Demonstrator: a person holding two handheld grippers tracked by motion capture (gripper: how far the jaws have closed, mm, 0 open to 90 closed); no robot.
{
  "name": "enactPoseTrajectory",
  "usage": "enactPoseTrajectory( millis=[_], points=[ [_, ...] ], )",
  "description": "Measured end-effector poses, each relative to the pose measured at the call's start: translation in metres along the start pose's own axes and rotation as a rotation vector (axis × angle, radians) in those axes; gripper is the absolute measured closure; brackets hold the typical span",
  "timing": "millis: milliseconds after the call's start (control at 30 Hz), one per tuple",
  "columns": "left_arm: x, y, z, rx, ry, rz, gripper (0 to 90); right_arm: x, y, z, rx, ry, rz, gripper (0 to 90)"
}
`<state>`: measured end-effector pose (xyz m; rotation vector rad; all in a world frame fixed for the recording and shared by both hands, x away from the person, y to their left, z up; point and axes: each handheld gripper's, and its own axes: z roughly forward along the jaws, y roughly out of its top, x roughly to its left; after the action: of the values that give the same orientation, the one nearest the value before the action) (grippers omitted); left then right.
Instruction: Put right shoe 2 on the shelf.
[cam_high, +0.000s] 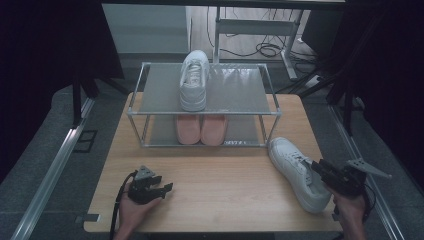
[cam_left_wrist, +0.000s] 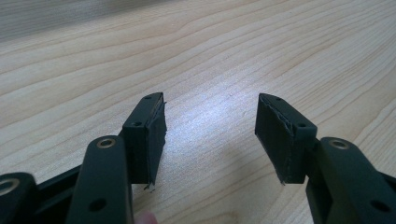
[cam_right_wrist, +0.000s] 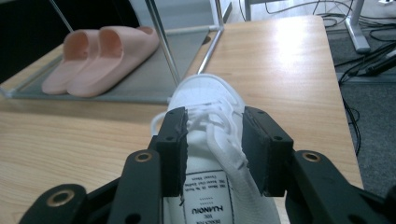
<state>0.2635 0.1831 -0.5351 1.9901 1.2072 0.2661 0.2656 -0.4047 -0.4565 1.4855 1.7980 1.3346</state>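
The rack (cam_high: 150, 112) holds one white sneaker (cam_high: 194, 80) on top and pink slippers (cam_high: 201, 129) below. Left tongs (cam_high: 161, 189) gape wide and empty; right tongs (cam_high: 316, 169) straddle the desk's sneaker (cam_high: 295, 167), parted.

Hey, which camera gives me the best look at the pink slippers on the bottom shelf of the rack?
The right gripper view: the pink slippers lie side by side on the lower shelf, their open heels and sides in plain sight. The high view shows the pink slippers too, but the upper shelf hides all but one end of them.
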Motion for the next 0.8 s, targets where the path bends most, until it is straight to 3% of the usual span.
enactPoseTrajectory(
  millis=[333, 500, 800],
  points=[
    [-0.001, 0.000, 0.001, 0.005, -0.001, 0.002, 43.8, -0.009, -0.008, 0.008, 0.055, -0.029, -0.023, 57.8],
    [-0.002, 0.000, 0.002, 0.007, -0.001, 0.002, 43.8, -0.011, -0.009, 0.015, 0.082, -0.021, -0.040, 56.1],
    [-0.001, 0.000, 0.002, 0.007, 0.000, 0.001, 43.8, -0.018, -0.011, 0.031, 0.189, -0.035, -0.065, 60.1]
  ],
)
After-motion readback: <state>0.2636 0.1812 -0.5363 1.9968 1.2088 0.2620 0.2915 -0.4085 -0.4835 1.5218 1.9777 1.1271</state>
